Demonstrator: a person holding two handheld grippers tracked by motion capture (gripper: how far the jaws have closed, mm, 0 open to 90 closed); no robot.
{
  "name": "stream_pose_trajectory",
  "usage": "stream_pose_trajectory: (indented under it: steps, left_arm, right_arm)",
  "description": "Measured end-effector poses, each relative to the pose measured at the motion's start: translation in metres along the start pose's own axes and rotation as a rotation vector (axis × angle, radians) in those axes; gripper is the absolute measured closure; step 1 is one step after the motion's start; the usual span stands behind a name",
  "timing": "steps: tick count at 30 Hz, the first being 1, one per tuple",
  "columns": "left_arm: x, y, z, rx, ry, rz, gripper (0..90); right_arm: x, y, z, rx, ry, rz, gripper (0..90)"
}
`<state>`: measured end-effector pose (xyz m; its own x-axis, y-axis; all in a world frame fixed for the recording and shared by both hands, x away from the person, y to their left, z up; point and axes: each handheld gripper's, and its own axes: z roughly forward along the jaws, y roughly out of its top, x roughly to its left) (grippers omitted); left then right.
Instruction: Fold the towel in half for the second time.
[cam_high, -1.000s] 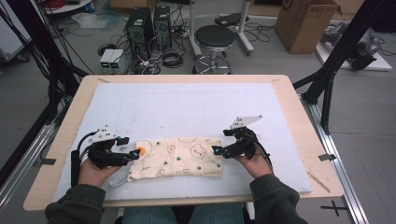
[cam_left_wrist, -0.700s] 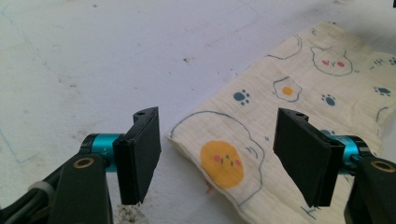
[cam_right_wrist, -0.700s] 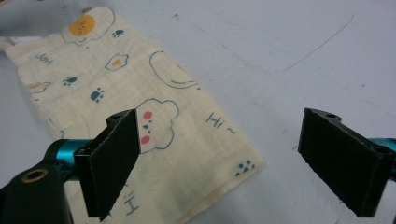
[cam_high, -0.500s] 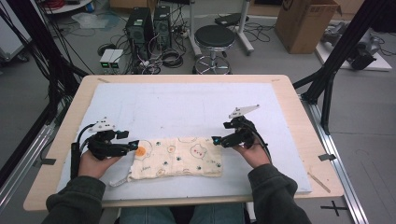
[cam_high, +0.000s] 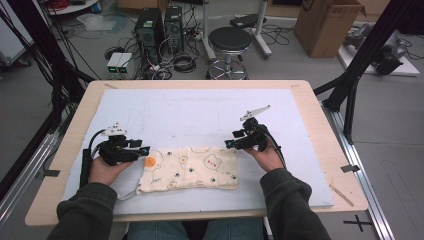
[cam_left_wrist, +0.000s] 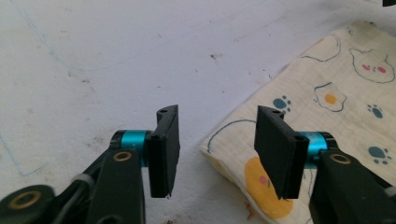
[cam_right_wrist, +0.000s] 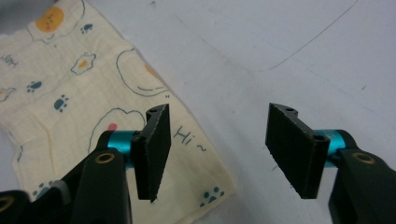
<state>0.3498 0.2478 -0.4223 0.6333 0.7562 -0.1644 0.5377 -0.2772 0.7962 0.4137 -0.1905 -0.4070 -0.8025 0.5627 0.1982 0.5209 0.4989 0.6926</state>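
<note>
Both grippers hang just off the folded cloth (cam_high: 189, 168), one at each short end. Through my left gripper (cam_high: 142, 149) I see the cloth's far left corner lying below and between the jaws, with the orange egg print (cam_left_wrist: 263, 184) under the right-hand jaw; the pads stand apart and press on nothing. Those jaws have just been closing, with only air and the cloth's corner beneath them. My right gripper (cam_high: 229, 144) sits at the cloth's far right corner. Its jaws are also parted and have just been closing; the left-hand jaw hangs above the cloth near the small "Hi" lettering (cam_right_wrist: 185, 137), the other above bare mat. Whether either jaw tip brushes the fabric I cannot quite tell from these angles.

The cloth itself is cream, printed with eggs, cat faces and blue paw marks, and lies flat as a long rectangle close to the near edge of the white mat (cam_high: 200, 112), roughly midway between its left and right edges. That mat covers most of the wooden table (cam_high: 320, 125). My left hand (cam_high: 102, 170) and right hand (cam_high: 267, 157) hold the grippers from the near side, dark sleeves resting over the mat's near edge.
</note>
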Motion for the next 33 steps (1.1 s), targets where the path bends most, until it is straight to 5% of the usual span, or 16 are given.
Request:
stream_pose_trajectory:
  steps: [7,18,26,33]
  left_arm:
    - [0.000,-0.001,0.006,0.029,-0.029,0.006,57.2]
    - [-0.003,-0.003,0.013,0.083,-0.036,0.039,66.1]
    - [-0.007,-0.005,0.019,0.132,-0.027,0.071,76.1]
    - [-0.005,-0.005,0.018,0.129,-0.022,0.062,84.6]
  right_arm:
    - [-0.005,-0.004,0.007,0.051,0.040,0.030,55.2]
    - [-0.006,-0.016,0.016,0.118,0.037,0.044,63.0]
    - [0.003,-0.017,0.017,0.133,0.018,-0.030,71.7]
    - [0.001,-0.017,0.016,0.139,0.042,-0.029,83.1]
